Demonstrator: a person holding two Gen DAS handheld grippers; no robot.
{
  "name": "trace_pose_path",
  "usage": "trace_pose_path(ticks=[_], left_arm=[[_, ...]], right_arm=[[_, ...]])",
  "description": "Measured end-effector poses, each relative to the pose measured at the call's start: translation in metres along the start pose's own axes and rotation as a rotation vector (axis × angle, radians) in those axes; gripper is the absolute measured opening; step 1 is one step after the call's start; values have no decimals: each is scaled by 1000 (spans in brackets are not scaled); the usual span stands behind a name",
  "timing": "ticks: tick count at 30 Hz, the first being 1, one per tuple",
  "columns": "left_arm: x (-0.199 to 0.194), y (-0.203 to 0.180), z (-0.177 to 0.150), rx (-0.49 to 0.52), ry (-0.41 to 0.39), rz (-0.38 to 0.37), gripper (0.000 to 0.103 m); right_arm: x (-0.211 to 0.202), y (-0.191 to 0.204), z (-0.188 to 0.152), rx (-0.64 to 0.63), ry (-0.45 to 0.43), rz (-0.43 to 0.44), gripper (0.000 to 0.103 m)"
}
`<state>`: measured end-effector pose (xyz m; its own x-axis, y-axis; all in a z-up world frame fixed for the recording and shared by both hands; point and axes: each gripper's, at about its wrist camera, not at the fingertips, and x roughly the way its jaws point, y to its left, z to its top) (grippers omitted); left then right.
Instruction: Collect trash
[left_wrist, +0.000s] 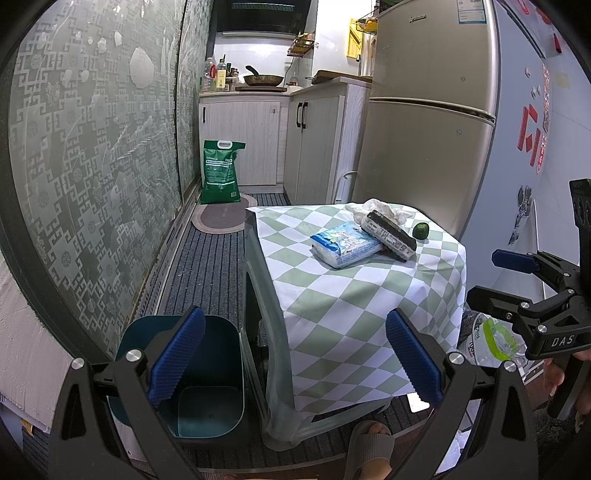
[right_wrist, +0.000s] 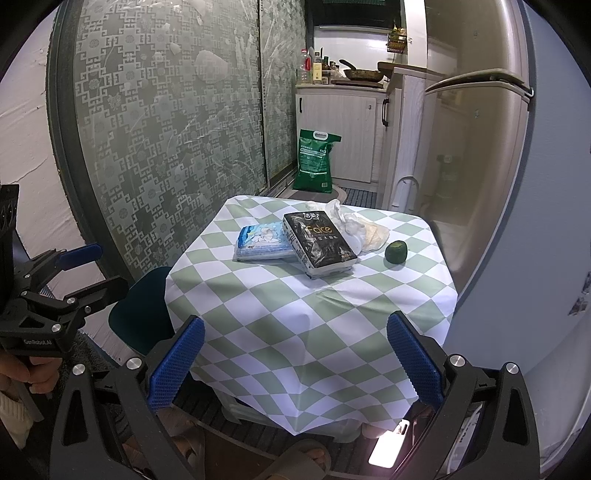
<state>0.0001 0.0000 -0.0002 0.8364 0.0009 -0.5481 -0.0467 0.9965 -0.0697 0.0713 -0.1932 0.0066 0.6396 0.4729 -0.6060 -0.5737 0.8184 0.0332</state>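
Note:
A small table with a green-and-white checked cloth (left_wrist: 351, 295) (right_wrist: 306, 314) carries a crumpled white plastic bag (left_wrist: 384, 208) (right_wrist: 351, 221), a blue tissue pack (left_wrist: 345, 245) (right_wrist: 260, 242), a black tissue pack (left_wrist: 388, 234) (right_wrist: 319, 242) and a small green fruit (left_wrist: 420, 230) (right_wrist: 396, 252). A dark teal bin (left_wrist: 192, 376) (right_wrist: 140, 310) stands on the floor left of the table. My left gripper (left_wrist: 295, 354) is open and empty above the bin and the table's near corner. My right gripper (right_wrist: 295, 362) is open and empty over the table's front edge.
A patterned glass sliding door (left_wrist: 92, 166) runs along the left. A fridge (left_wrist: 424, 110) stands behind the table on the right. A green rice sack (left_wrist: 221, 171) sits on the floor by the white cabinets. A clear plastic bottle (left_wrist: 495, 339) lies low right of the table.

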Motion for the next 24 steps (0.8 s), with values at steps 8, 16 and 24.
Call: trace_pose_path(ticks=[8, 16, 24], left_arm=[[0, 0, 0, 0, 0, 0, 100], [0, 0, 0, 0, 0, -1, 100], [0, 0, 0, 0, 0, 0, 100]], right_arm=[[-1, 0, 1, -1, -1, -1, 100], [0, -1, 3, -3, -4, -1, 100], [-3, 1, 4, -8, -12, 1, 100]])
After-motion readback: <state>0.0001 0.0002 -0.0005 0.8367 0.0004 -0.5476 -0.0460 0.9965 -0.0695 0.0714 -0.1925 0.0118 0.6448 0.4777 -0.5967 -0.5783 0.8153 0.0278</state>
